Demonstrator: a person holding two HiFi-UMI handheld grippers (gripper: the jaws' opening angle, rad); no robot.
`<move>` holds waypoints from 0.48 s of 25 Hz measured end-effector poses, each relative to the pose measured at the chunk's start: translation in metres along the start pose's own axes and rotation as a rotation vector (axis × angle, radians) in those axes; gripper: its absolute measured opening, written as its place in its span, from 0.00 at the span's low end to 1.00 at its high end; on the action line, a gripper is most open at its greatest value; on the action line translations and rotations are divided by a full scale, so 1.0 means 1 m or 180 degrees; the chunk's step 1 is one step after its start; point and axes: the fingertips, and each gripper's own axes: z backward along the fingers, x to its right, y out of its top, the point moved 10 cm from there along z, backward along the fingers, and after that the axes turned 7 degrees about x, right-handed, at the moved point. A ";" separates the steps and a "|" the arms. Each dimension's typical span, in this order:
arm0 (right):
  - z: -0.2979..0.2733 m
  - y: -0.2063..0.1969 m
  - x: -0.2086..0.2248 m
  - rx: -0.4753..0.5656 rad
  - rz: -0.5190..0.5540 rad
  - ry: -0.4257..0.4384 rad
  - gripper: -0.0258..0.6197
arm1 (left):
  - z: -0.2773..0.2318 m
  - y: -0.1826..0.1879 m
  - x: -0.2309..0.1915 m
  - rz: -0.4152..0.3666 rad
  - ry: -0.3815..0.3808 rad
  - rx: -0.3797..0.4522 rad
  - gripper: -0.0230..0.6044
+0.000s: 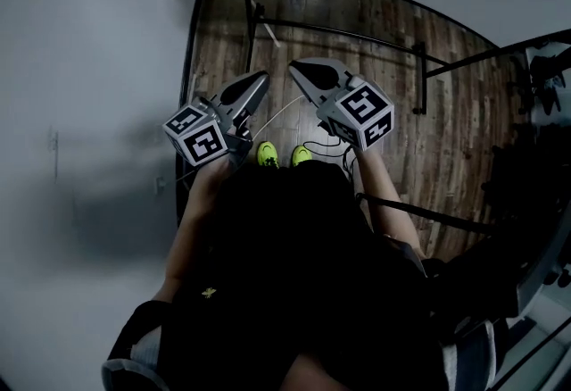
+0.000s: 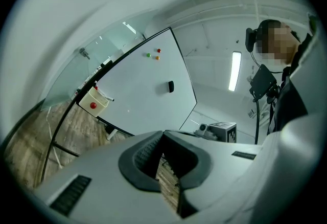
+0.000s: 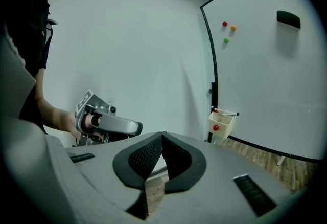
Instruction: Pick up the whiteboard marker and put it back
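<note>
Cream tray (image 3: pixel 220 122) beside the whiteboard (image 3: pixel 265 74) carries what seems the whiteboard marker (image 3: pixel 228 113). Left tool (image 2: pixel 162 133) and right tool (image 3: pixel 162 135) are clenched empty, well apart from it, so the task looks either finished or unstarted.

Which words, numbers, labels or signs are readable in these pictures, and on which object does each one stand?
No readable text anywhere.
Left cube and right cube: black-and-white square patterns only, no letters.
Whiteboard: blank, only magnets and an eraser.
Small yellow emblem on the dark shirt: too small to read.
</note>
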 end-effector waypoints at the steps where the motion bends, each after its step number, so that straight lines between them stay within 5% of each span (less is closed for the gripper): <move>1: 0.001 0.002 -0.001 0.0026 -0.0004 0.0015 0.05 | 0.000 0.001 0.002 -0.0003 0.0001 -0.0006 0.04; 12: 0.006 0.001 -0.001 0.0058 0.0062 0.0085 0.05 | -0.005 -0.002 0.005 -0.0085 0.0021 -0.0058 0.04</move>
